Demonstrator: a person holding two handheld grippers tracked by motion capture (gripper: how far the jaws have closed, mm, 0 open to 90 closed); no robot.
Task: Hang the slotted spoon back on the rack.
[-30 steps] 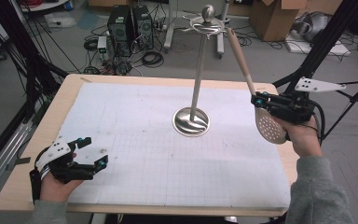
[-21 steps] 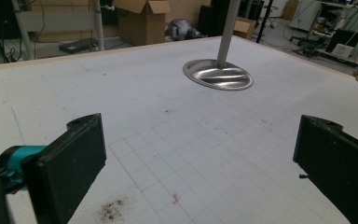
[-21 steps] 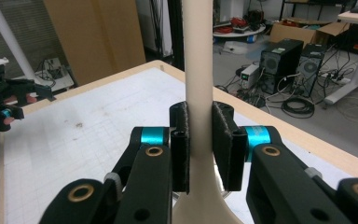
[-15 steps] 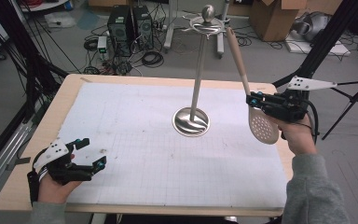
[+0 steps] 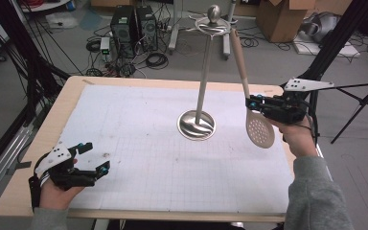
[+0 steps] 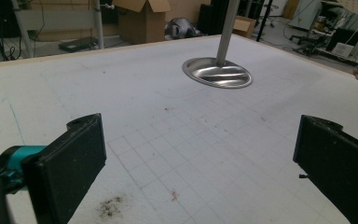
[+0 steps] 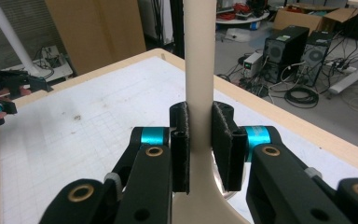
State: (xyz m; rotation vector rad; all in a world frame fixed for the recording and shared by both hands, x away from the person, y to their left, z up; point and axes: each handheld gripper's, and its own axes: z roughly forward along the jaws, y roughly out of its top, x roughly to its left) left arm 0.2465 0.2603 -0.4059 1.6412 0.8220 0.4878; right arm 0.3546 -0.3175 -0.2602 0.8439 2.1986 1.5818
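While right tool [image 5: 255, 104] clamps slotted spoon [image 5: 259, 130] | left tool [image 5: 92, 158] agape | stand [image 5: 197, 125] between

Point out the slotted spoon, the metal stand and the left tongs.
slotted spoon [image 5: 259, 131]: high view, perforated bowl.
metal stand [image 5: 197, 125]: high view, round base.
left tongs [image 5: 92, 157]: high view, midway between the tips.

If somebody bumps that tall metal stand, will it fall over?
Probably it would wobble. The stand is tall and thin on a small round base, so a push up high might tip it. The spoon hanging from its top, pinched by the right gripper, could tug it sideways.
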